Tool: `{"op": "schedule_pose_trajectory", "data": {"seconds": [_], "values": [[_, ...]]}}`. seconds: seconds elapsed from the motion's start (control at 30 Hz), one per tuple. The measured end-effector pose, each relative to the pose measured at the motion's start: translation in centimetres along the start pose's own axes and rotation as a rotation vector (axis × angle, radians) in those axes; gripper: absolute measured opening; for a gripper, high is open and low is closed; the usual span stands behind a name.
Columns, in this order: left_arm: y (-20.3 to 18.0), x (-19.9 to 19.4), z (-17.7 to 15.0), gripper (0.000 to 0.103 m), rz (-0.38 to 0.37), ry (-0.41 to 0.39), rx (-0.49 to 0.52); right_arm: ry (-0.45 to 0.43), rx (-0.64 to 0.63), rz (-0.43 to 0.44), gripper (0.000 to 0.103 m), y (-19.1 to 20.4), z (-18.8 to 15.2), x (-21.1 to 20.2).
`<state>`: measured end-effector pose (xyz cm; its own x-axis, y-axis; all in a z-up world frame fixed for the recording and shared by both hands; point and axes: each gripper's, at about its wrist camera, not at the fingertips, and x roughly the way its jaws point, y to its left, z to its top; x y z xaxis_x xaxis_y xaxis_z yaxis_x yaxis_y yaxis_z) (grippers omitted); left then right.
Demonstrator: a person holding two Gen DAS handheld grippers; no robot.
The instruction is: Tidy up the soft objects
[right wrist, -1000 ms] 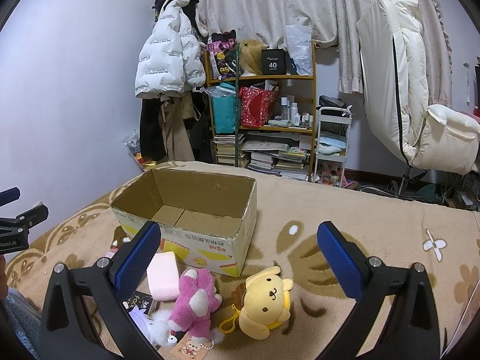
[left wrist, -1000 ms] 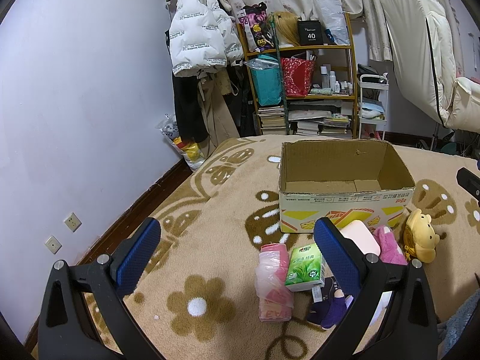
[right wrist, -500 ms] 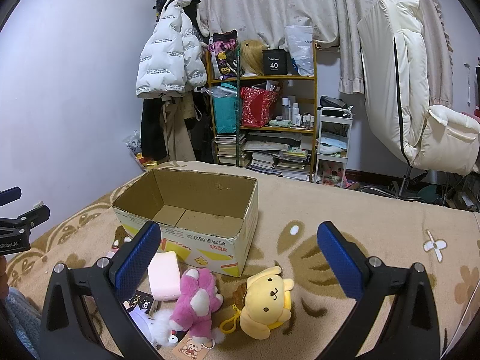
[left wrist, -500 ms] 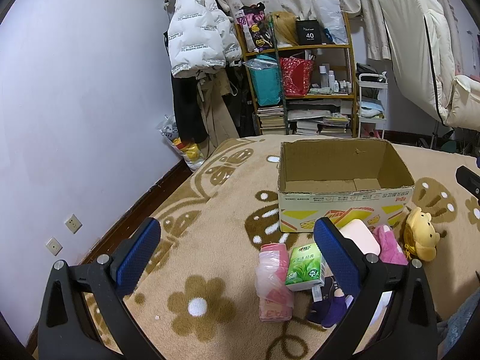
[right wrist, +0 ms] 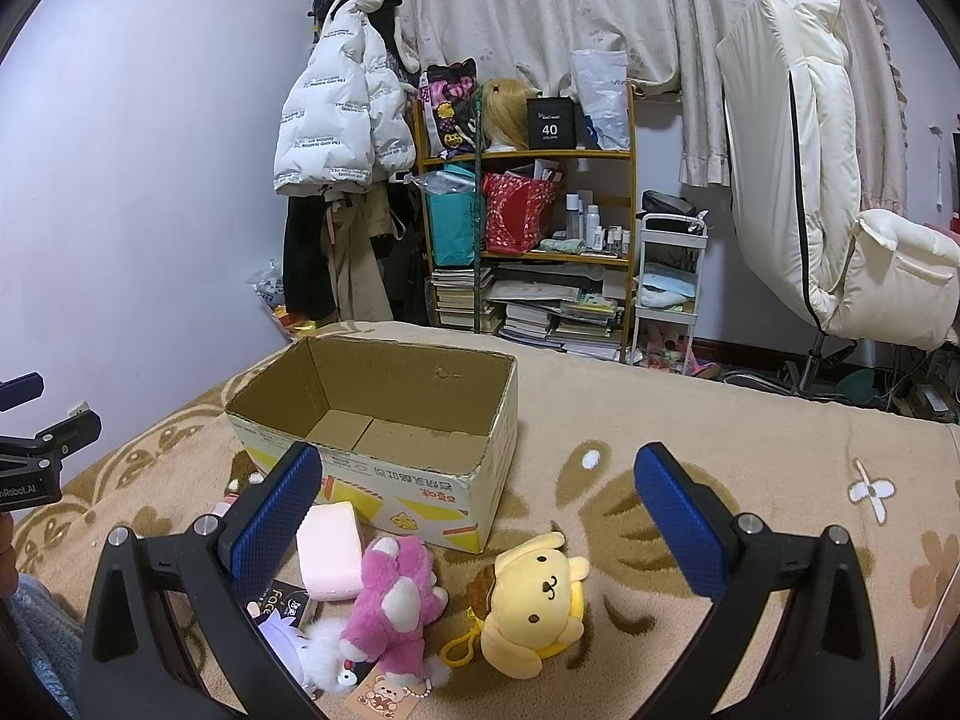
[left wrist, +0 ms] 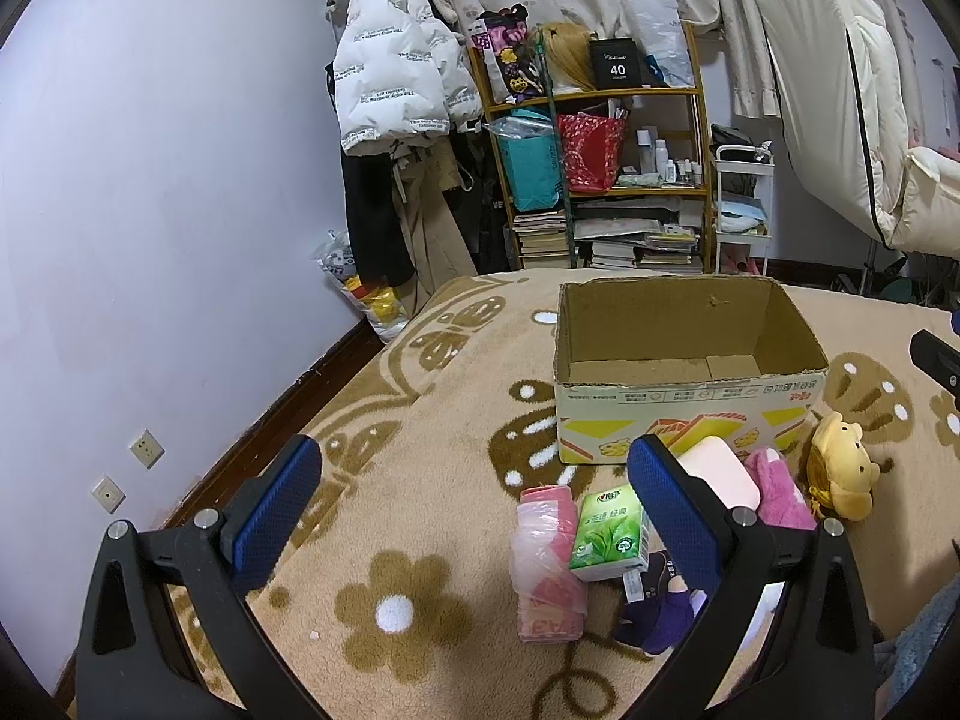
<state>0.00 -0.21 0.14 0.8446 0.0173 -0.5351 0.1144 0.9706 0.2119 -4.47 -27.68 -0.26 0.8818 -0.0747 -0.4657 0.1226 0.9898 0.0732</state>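
An open, empty cardboard box (left wrist: pixel 690 396) (right wrist: pixel 384 438) stands on the blanket. In front of it lie a yellow dog plush (right wrist: pixel 537 600) (left wrist: pixel 837 471), a pink plush (right wrist: pixel 393 600) (left wrist: pixel 777 489), a pale pink soft block (right wrist: pixel 329 549) (left wrist: pixel 723 474), a green tissue pack (left wrist: pixel 606 531), a pink bagged pack (left wrist: pixel 543 564) and a purple plush (left wrist: pixel 660 618). My left gripper (left wrist: pixel 474 501) is open and empty, near the tissue pack. My right gripper (right wrist: pixel 480 507) is open and empty, above the plushes.
The brown flower-patterned blanket (left wrist: pixel 420 420) covers the surface. A cluttered shelf (right wrist: pixel 528 228), a hanging white jacket (right wrist: pixel 342 114), a white cart (right wrist: pixel 669 288) and a white chair (right wrist: pixel 810 192) stand behind. A purple wall (left wrist: pixel 150 210) runs along the left.
Both views shift very slightly; the grippers stay open and nothing on the blanket has moved.
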Motion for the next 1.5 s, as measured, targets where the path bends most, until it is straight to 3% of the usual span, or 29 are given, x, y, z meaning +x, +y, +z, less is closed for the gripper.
{"op": "schedule_pose_trajectory", "data": {"seconds": [0.9,0.93,1.5], "values": [[-0.3,0.6,-0.1,0.101,0.003,0.029,0.019,0.026,0.004,-0.003,0.103,0.2,0.1,-0.4],[-0.3,0.8,0.0,0.101,0.001,0.033,0.02,0.031,0.005,0.002,0.103,0.2,-0.8,1.2],[-1.4,4.2,1.5,0.101,-0.018,0.114,0.024,0.125,0.052,0.049,0.103,-0.8,-0.4,4.5]]}}
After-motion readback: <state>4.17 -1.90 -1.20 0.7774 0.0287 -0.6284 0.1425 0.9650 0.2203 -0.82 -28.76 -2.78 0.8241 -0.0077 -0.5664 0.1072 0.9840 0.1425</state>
